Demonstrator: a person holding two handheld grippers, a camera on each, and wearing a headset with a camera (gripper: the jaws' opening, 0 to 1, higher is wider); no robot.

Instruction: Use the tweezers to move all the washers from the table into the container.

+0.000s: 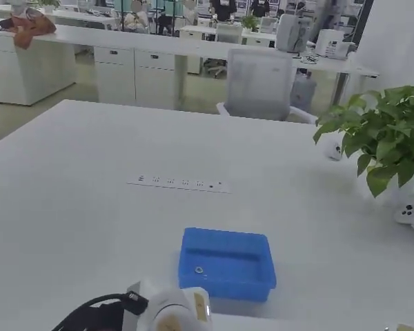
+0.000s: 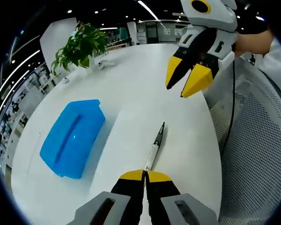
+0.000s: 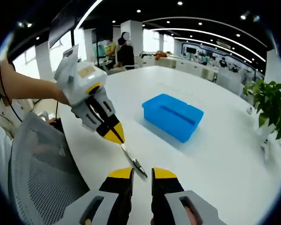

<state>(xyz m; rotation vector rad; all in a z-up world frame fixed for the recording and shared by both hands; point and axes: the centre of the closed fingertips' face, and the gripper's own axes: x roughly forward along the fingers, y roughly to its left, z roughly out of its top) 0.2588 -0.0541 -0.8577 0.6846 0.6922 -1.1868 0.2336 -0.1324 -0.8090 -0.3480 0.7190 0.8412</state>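
The thin metal tweezers (image 2: 154,145) point forward over the white table, and my left gripper (image 2: 145,174) is shut on their handle end. In the right gripper view the left gripper (image 3: 116,137) comes in from the left, the tweezers (image 3: 135,163) sticking out of its yellow tips. My right gripper (image 3: 143,172) stands open just in front of the tweezers' tip, holding nothing; it hangs at the top right as the right gripper (image 2: 176,91). The blue container (image 1: 228,262) holds one small washer (image 1: 199,269). A gripper (image 1: 169,312) sits at the head view's bottom edge.
A potted plant (image 1: 386,138) and small white objects (image 1: 410,215) stand at the table's right. A power strip (image 1: 179,183) is set into the table beyond the container. A mesh chair (image 3: 42,178) is at the near edge, another chair (image 1: 259,86) at the far side.
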